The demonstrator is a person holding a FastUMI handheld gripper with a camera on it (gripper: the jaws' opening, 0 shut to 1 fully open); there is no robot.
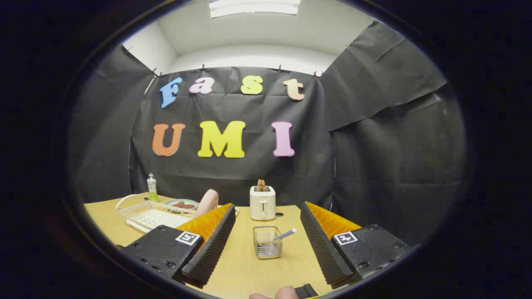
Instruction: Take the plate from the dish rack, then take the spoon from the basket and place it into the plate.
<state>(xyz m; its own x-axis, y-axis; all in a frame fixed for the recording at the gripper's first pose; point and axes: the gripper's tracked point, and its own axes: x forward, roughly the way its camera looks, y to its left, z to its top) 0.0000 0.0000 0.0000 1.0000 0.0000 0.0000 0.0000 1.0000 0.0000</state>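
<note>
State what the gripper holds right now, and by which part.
Nothing is held. The gripper has its fingers spread wide open above the table, with the wire basket and its spoon standing untouched between them.

A cream-white two-slot toaster [262, 202] stands upright on the light wooden table [241, 265] at about 12 o'clock, a brown slice of bread [261, 185] poking from its top. At about 10 o'clock, a small green-and-white tube [152, 187] stands near the table's far corner. Just beside it, toward 11 o'clock, lies a pale green saucer [174, 203] with reddish-brown pieces [184, 205] on it.
</note>
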